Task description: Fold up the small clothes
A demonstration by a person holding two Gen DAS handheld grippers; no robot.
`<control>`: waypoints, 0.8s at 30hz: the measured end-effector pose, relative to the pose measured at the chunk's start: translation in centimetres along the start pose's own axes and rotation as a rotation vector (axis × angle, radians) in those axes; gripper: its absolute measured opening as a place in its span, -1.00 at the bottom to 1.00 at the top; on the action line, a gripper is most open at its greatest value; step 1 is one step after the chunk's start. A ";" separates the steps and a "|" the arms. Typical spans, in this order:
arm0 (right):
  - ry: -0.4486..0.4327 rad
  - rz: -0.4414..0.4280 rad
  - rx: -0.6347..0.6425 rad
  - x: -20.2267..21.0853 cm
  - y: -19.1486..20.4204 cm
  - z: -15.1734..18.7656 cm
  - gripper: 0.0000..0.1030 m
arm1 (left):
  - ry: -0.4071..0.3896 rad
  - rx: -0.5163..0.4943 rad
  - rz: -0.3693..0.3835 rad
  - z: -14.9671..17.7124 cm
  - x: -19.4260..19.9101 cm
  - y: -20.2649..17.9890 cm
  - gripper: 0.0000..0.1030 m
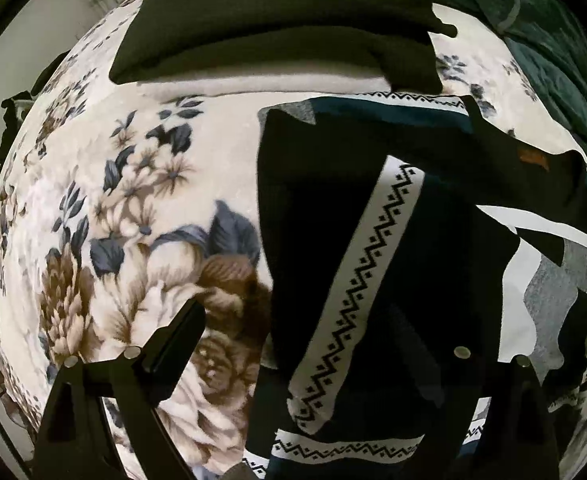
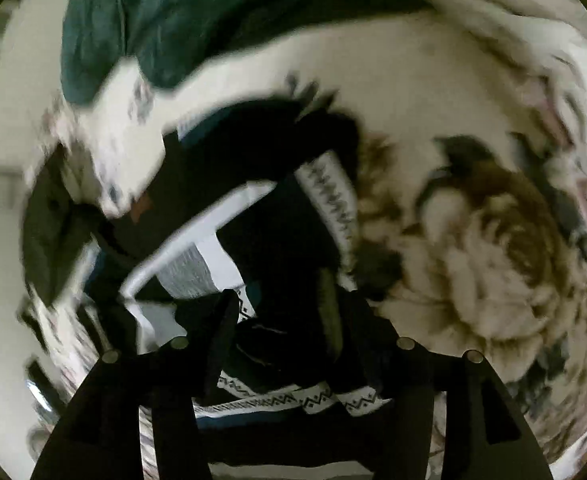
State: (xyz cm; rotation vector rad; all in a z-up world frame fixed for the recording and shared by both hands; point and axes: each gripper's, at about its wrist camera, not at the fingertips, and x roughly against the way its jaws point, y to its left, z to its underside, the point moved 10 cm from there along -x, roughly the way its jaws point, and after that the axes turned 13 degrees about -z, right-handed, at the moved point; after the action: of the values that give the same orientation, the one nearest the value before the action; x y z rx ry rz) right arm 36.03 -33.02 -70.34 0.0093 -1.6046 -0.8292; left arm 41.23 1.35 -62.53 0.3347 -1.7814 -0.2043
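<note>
Floral blanket (image 1: pixel 141 216), teal quilt (image 1: pixel 549 48), pale wall (image 1: pixel 21 52)

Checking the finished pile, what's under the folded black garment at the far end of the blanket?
A pale folded piece shows beneath the black garment, resting on the floral blanket. Only its front edge is visible; the rest is covered.

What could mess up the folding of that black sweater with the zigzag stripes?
1. The patterned black sweater is bunched, its zigzag band crossing diagonally, so a fold here would probably come out crooked.
2. The right gripper has dark cloth between its fingers; whether it grips is unclear, so the fabric might slip.
3. The folded dark garment lies close behind; dragging could disturb it.
</note>
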 end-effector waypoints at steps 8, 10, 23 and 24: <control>-0.102 0.042 0.051 1.2 -0.5 1.4 -0.93 | -0.011 -0.005 0.010 0.1 0.4 -0.8 0.81; -0.164 0.017 0.108 2.9 1.1 1.1 -0.94 | -0.006 0.010 0.014 0.2 0.6 -0.9 0.81; -0.108 0.180 0.134 2.0 0.2 -3.8 -0.70 | 0.007 0.064 0.022 -1.2 -0.9 1.2 0.81; -0.123 0.155 0.101 2.2 -0.1 -3.8 -0.59 | 0.002 0.061 0.022 -1.3 -1.0 1.3 0.81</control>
State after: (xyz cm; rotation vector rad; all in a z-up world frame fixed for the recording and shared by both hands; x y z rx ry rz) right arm 38.75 -35.95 -68.58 -0.0941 -1.7380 -0.6383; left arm 42.56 2.92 -62.73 0.3589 -1.7913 -0.1340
